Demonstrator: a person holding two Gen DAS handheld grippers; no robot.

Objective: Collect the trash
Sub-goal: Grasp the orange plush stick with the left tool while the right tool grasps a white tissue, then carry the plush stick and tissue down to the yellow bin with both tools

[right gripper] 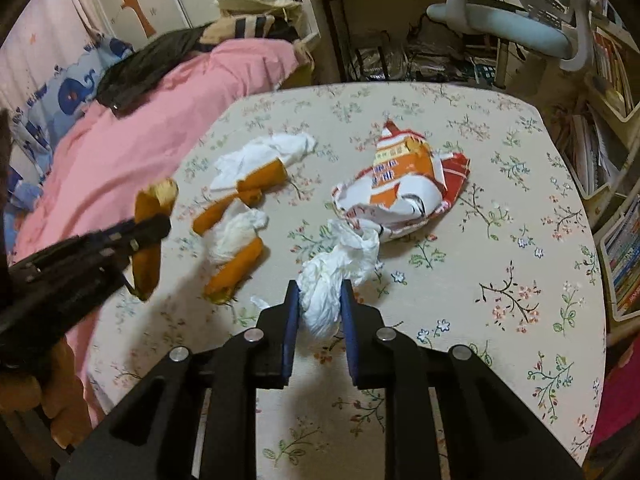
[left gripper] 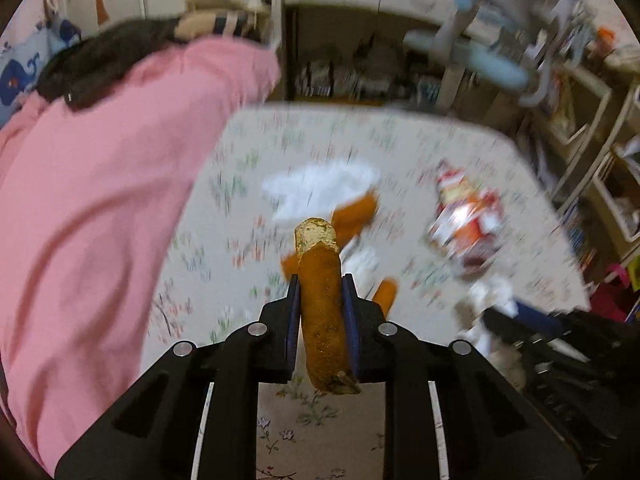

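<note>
My left gripper (left gripper: 320, 284) is shut on an orange peel strip (left gripper: 320, 300) and holds it above the floral table; it also shows in the right wrist view (right gripper: 150, 228) at the left edge, with the peel (right gripper: 150, 208) in it. My right gripper (right gripper: 320, 292) is shut on a crumpled white tissue (right gripper: 336, 276) resting low over the table. More orange peel pieces (right gripper: 236, 268) and white tissues (right gripper: 260, 156) lie left of centre. A crumpled red-and-orange snack bag (right gripper: 404, 188) lies in the middle of the table.
The table has a floral cloth (right gripper: 500, 280). A pink bed cover (right gripper: 120, 128) lies along the table's left side. A desk chair (right gripper: 512, 28) stands beyond the far edge. Bookshelves (right gripper: 616, 184) line the right side.
</note>
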